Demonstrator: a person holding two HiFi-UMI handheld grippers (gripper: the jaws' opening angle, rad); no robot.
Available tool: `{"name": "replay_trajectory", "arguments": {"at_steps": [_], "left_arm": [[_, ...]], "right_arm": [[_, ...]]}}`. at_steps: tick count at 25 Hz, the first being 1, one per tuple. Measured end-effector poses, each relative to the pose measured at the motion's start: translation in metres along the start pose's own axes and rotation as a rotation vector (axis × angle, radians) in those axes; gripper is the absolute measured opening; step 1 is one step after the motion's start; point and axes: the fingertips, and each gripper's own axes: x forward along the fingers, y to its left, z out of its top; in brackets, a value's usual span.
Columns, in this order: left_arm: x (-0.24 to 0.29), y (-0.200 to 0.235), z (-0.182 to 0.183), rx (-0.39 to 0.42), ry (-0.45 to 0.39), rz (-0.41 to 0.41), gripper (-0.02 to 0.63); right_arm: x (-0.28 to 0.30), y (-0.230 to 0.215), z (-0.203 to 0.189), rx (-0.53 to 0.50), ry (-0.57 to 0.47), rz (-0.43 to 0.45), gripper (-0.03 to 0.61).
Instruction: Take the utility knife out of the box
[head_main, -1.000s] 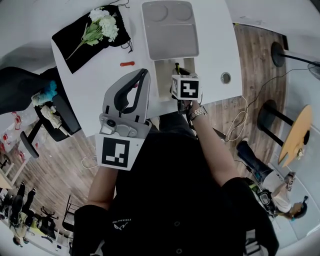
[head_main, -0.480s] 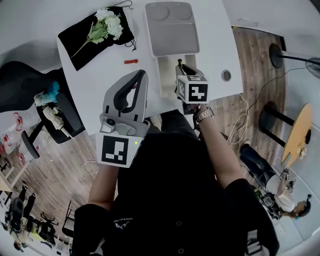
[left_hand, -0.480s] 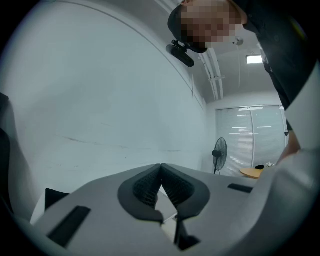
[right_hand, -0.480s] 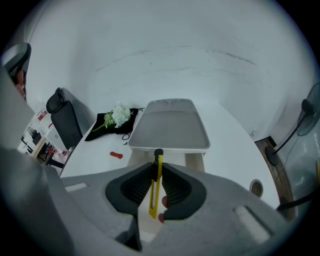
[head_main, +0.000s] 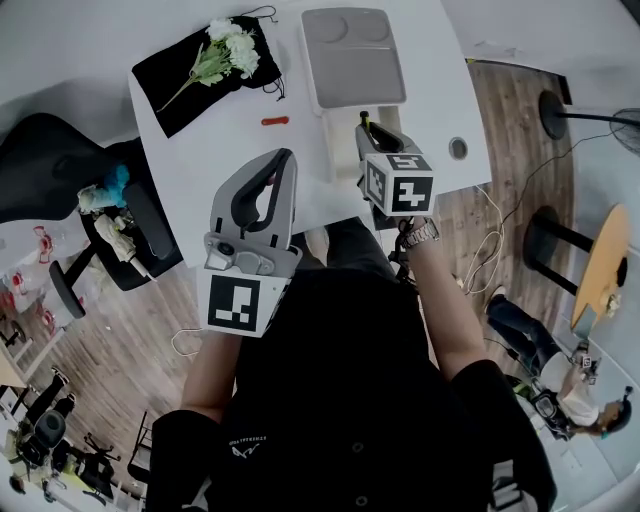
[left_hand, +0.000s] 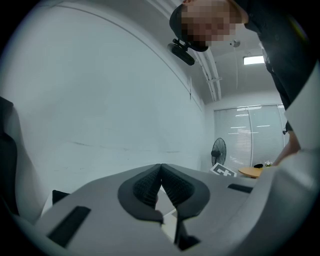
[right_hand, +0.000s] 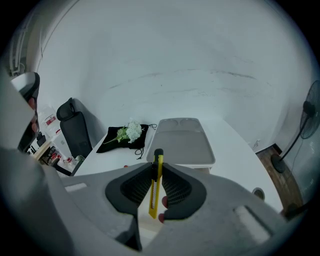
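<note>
Grip on the slim yellow plastic utility knife (right_hand: 155, 186) is tight: my right gripper (right_hand: 156, 166) has its ribbed black jaws clenched on the blade housing from both sides. The knife's long axis runs along the jaws. Its rounded black end pokes out past the jaw tips, pointing away from me toward the shallow grey plastic box (right_hand: 182, 144). The yellow tail hangs down in the gap behind the pads. In the head view the knife (head_main: 366, 122) is raised in the right gripper (head_main: 370, 138), its dark tip showing against the box's pale lower half, while the grey lid (head_main: 355, 70) lies folded back flat beyond it.

My left gripper (left_hand: 161, 169) points up at a bare wall, its jaws pressed together on nothing. From above I see it (head_main: 283, 162) held over the near edge of the smooth white worktop (head_main: 195, 175).

At the far left corner lies a black cloth pouch (head_main: 190, 78) with a sprig of white artificial flowers (head_main: 232, 50) on it. A small red piece (head_main: 275, 121) sits just beside the box.
</note>
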Motion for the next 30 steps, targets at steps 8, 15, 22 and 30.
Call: {"name": "replay_trajectory", "arguments": {"at_steps": [8, 15, 22, 30], "left_arm": [[-0.031, 0.007, 0.005, 0.023, -0.014, 0.000, 0.005], [-0.048, 0.017, 0.008, 0.032, -0.018, 0.006, 0.005], [-0.059, 0.020, 0.015, 0.039, -0.036, -0.004, 0.005], [-0.064, 0.031, 0.023, 0.095, -0.054, 0.013, 0.005]], "right_arm": [[-0.024, 0.021, 0.025, -0.014, -0.118, 0.013, 0.067], [-0.049, 0.048, 0.045, -0.012, -0.205, 0.050, 0.067], [-0.083, 0.080, 0.065, 0.000, -0.296, 0.094, 0.067], [-0.116, 0.103, 0.084, -0.007, -0.380, 0.165, 0.067]]}}
